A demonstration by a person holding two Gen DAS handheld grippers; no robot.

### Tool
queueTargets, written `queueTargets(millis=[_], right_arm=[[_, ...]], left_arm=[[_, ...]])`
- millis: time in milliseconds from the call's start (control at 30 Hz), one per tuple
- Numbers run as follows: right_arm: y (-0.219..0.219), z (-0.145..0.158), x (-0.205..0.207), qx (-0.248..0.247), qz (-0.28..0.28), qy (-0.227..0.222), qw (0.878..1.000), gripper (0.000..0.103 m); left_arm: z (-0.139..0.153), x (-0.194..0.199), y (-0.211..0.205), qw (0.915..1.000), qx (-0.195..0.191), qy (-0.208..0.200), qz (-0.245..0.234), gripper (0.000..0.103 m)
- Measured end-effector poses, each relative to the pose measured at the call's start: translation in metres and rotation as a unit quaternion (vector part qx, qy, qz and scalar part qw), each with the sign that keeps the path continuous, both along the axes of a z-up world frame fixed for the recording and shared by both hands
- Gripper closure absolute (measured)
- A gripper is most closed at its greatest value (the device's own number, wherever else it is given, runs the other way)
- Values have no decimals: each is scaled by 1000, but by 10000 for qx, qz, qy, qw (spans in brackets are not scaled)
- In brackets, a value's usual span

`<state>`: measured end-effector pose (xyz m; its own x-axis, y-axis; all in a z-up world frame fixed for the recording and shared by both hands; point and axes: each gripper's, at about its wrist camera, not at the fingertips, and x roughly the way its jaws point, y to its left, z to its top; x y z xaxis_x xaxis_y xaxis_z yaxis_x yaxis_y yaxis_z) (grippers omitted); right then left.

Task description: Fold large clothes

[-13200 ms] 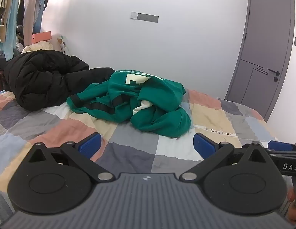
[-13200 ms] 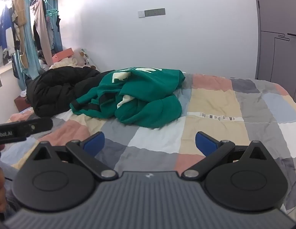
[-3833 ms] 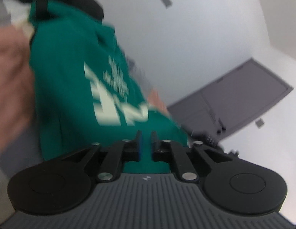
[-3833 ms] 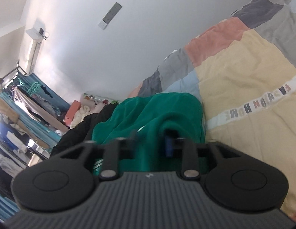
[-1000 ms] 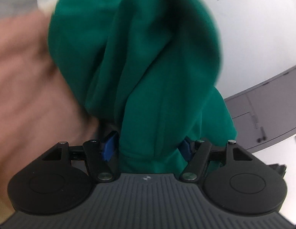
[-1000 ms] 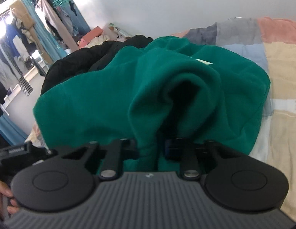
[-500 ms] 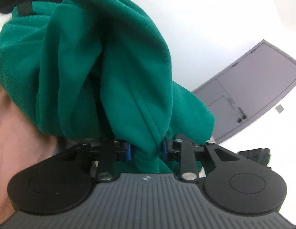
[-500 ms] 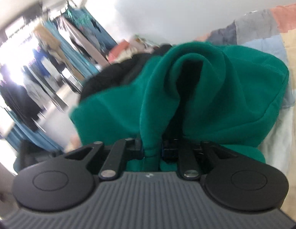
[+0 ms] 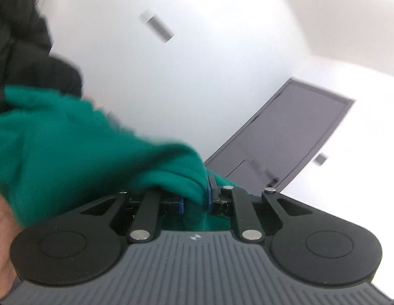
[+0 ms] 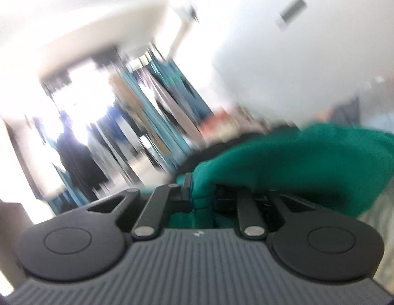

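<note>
**Sweatshirt gripped, folding not yet begun**

Low in each frame, the left gripper [image 9: 195, 200] and right gripper [image 10: 200, 197] are closing narrowly on bunched folds of the green sweatshirt [image 9: 70, 147]. It stays crumpled. Spreading and folding remain. Beyond: black jacket [image 9: 16, 58] upper left, grey door [image 9: 293, 139] right.

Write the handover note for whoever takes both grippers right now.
Left gripper: jaws closing on a bunched fold of the green fleece sweatshirt.
Right gripper: jaws closing on another bunch of the same sweatshirt.
Garment: gathered between both grippers, crumpled; black puffer jacket behind it.
Done: both grips taken.
Left: spread it flat, then every fold. Views are blurred, so check each grip first.
</note>
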<state>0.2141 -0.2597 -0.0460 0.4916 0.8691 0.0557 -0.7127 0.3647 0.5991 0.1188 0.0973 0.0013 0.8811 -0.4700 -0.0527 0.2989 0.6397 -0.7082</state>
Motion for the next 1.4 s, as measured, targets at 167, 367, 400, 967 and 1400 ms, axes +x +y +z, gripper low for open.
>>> queueTargets(millis=[167, 367, 400, 967, 1400], right_arm=[[-15, 59, -33, 621, -155, -298, 9975, 87], [-13, 155, -61, 722, -261, -909, 9929, 87], [-13, 174, -65, 720, -277, -1032, 9917, 87], [12, 424, -71, 109, -1570, -2808, 9468, 87], [47, 219, 120, -757, -2152, -1655, 9595, 87]], left_arm=[[62, -42, 11, 9987, -21, -513, 32, 85], [164, -75, 26, 9929, 75, -1173, 196, 86], [186, -80, 28, 9912, 153, -1291, 240, 86], [416, -90, 18, 9601, 1381, -2264, 891, 85], [163, 170, 20, 9752, 1758, -1003, 898, 85]])
